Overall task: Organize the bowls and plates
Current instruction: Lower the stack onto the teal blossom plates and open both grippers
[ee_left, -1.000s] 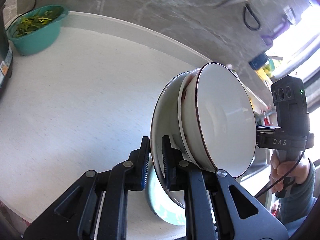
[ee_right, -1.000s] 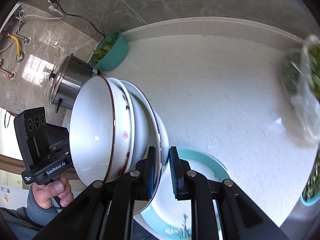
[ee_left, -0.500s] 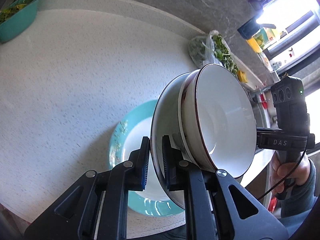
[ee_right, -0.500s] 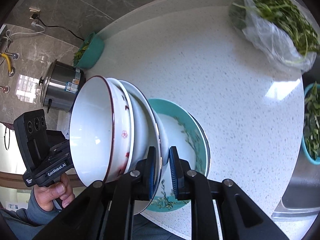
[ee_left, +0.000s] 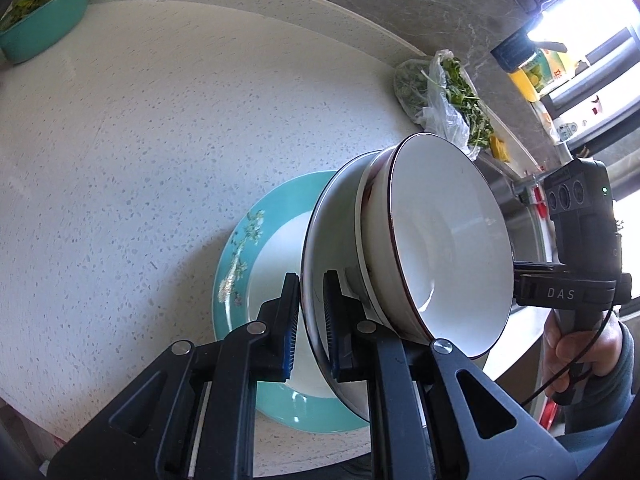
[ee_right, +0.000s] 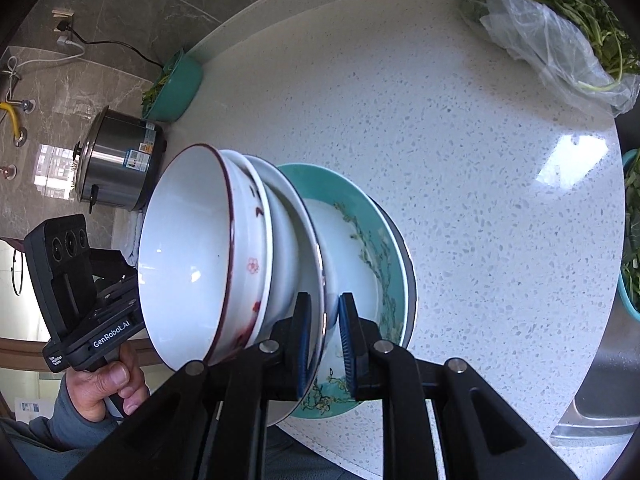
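Both grippers hold one stack: a white plate [ee_left: 332,256] with white red-rimmed bowls [ee_left: 444,248] nested on it. My left gripper [ee_left: 310,328] is shut on the plate's rim. My right gripper [ee_right: 323,344] is shut on the opposite rim of the same plate [ee_right: 310,248], with the bowls [ee_right: 188,252] on it. The stack hangs just above a teal plate with a flower pattern [ee_left: 240,248] that lies on the white speckled counter [ee_left: 140,140]; the teal plate also shows in the right wrist view [ee_right: 372,232].
A teal bowl of greens [ee_left: 40,28] and a steel cooker [ee_right: 116,160] stand at the counter's far side. A plastic bag of greens [ee_right: 548,28] lies near the sink side. A second teal basin of greens [ee_right: 632,240] and the sink edge [ee_right: 596,400] are at right.
Both grippers carried the stack over the counter until it came above the teal plate, then lowered it closer. The grips have not changed.
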`<action>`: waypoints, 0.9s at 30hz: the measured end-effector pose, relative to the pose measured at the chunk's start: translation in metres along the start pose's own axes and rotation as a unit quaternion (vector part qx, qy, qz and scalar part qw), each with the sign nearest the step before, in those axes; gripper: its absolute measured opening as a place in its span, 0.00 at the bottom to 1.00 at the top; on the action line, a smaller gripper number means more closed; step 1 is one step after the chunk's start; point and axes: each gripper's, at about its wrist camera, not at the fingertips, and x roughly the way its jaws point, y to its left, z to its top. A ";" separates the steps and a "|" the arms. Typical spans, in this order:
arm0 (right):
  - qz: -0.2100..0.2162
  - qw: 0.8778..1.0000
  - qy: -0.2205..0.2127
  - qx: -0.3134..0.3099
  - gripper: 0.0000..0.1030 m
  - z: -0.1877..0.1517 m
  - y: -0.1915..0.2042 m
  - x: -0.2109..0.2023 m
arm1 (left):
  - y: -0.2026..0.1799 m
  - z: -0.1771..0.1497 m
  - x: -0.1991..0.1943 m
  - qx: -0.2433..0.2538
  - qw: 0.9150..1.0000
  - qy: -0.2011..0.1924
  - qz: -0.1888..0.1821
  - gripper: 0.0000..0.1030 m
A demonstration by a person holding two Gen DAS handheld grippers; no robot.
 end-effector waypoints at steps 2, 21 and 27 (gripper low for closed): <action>-0.002 1.000 0.003 -0.004 0.18 0.000 0.001 0.005 | 0.003 -0.001 0.003 -0.002 1.000 -0.001 0.005 0.09; -0.022 0.999 0.005 -0.038 0.19 -0.012 0.000 0.026 | 0.008 -0.012 0.011 -0.010 0.999 -0.029 0.043 0.08; -0.025 0.998 -0.003 -0.056 0.20 -0.019 0.004 0.024 | 0.007 -0.019 -0.001 -0.022 0.996 -0.052 0.068 0.11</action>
